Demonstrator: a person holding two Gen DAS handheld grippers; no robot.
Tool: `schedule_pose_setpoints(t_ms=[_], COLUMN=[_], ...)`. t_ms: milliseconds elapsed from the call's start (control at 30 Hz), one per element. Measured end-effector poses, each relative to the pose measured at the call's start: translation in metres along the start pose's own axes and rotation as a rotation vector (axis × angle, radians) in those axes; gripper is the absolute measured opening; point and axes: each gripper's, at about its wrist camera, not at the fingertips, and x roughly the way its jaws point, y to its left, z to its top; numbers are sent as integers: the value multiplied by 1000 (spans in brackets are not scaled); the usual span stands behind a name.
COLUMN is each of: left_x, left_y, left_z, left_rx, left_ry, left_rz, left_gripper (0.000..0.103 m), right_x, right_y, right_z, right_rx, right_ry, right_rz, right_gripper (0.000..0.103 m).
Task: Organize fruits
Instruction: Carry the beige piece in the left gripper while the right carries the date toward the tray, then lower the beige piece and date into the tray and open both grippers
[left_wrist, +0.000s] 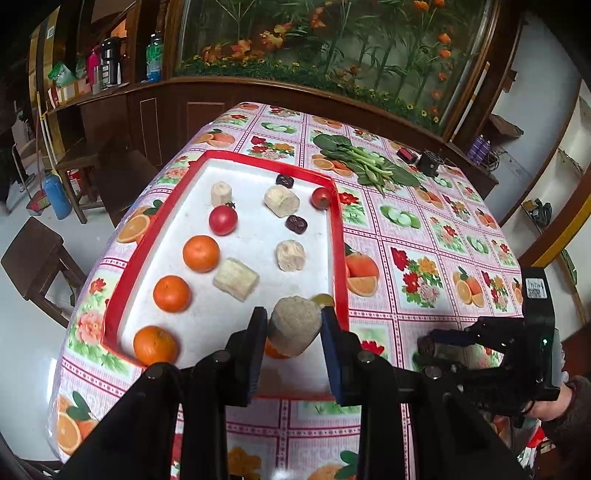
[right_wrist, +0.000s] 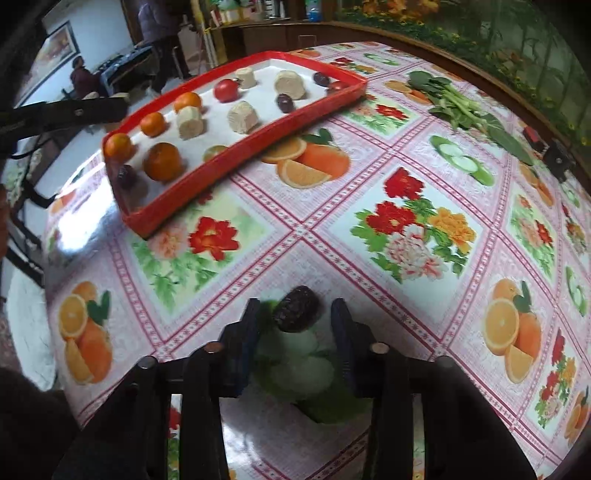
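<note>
- The left gripper (left_wrist: 294, 326) is clamping a pale sugarcane piece (left_wrist: 294, 325) above the red tray (left_wrist: 341, 236)'s near edge; it should be lowering gently.
- The right gripper (right_wrist: 295, 319) is straddling a dark date (right_wrist: 296, 309) on the tablecloth (right_wrist: 369, 258), right of the tray; pads not visibly touching, so centring before squeezing.

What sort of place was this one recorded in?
Probably a home dining or living room: a table under a fruit-and-flower tablecloth, a dark wooden cabinet with bottles and a flask on its counter, and wooden stools on the floor.

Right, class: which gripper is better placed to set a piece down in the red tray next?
Left. The left gripper clamps the beige chunk over the red tray; the right gripper is off over the tablecloth, the date loose between its jaws.
</note>
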Motion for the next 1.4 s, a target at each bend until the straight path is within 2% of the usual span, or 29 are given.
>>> schedule_pose_setpoints(t_ms=[133, 633, 1067, 1400], left_x=[-4, -7, 0, 38], left_y=[0, 6, 31, 35], left_z=[-5, -13, 5, 47], left_rx=[-14, -40, -45, -22], left_ry=[-2, -6, -31, -29], left_rz=[8, 27, 30, 28], left_gripper=[32, 32, 32, 32], right_x=[-1, -11, -12, 20], right_y=[2, -4, 2, 2], right_z=[-1, 12, 91, 149], right_rx=[-17, 21, 0, 21], right_ry=[1, -40, -163, -181], right_rz=[-37, -37, -54, -35], right_gripper=[24, 24, 24, 24])
